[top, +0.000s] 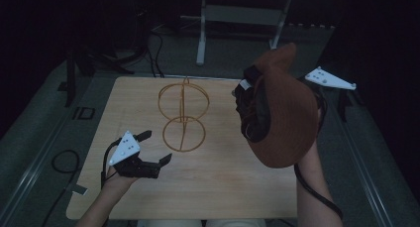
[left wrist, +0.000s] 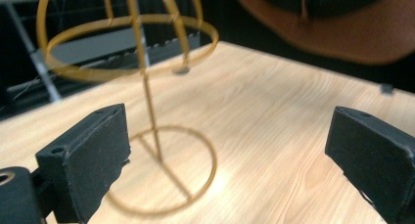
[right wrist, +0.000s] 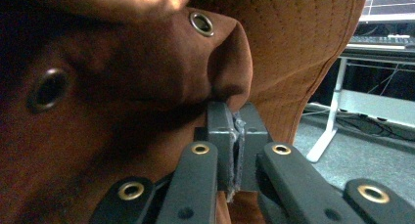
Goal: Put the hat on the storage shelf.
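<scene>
at right of centre we see our right claw point(right wrist: 234, 136) clamped on the brown cap point(top: 282, 113), lifted above the surface point(top: 223, 177). lower left, our left claw point(top: 157, 147) gapes wide and empty near the wire stand point(top: 183, 115).

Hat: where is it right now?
In the high view the hat hangs above the table's right side, pinched in the shut right gripper, to the right of the wire stand.
</scene>
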Action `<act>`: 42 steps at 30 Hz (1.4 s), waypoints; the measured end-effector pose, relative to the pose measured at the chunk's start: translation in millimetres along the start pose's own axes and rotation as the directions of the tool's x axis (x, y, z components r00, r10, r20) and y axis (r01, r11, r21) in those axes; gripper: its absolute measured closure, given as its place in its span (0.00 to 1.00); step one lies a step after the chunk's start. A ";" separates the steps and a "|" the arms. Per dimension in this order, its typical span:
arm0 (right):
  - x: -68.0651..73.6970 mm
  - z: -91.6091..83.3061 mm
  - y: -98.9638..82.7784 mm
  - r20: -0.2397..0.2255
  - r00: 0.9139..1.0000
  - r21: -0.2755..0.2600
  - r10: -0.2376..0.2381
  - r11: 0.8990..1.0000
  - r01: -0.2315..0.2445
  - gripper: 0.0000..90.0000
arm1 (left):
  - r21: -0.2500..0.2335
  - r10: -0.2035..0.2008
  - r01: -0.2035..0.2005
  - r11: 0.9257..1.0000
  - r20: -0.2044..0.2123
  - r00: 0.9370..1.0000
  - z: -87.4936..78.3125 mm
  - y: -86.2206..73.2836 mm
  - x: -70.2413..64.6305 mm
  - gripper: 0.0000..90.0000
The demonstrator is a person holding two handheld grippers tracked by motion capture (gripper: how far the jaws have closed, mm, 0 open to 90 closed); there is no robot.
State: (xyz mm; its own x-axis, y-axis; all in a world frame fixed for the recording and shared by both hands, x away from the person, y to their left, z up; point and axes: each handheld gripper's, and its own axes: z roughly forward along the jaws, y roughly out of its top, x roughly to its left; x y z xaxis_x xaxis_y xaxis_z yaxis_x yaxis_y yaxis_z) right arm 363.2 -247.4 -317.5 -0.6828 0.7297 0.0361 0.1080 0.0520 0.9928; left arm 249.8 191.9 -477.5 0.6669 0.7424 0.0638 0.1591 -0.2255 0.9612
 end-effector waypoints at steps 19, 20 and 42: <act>23.7 77.3 28.0 0.007 0.999 0.040 -0.052 0.998 0.052 0.97 | 0.017 -0.081 0.084 0.996 -0.129 0.988 -31.2 -83.5 2.5 0.04; 25.8 82.1 27.6 0.009 0.998 0.044 -0.058 0.997 0.057 0.97 | 0.012 -0.085 0.087 0.996 -0.127 0.988 -32.4 -84.3 3.1 0.04; 96.0 178.0 31.5 -0.105 0.987 0.178 -0.121 0.974 0.139 0.97 | -0.013 -0.109 0.109 0.994 -0.154 0.982 -42.8 -93.9 12.7 0.04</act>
State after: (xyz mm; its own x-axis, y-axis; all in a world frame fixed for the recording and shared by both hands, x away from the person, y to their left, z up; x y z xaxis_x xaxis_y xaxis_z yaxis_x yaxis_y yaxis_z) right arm 429.7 -54.4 -303.1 -0.7632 0.6421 -0.0728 0.1394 0.2735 0.9517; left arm 212.1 249.5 -555.4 0.5254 0.8509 -0.0010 0.2214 -0.1355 0.9657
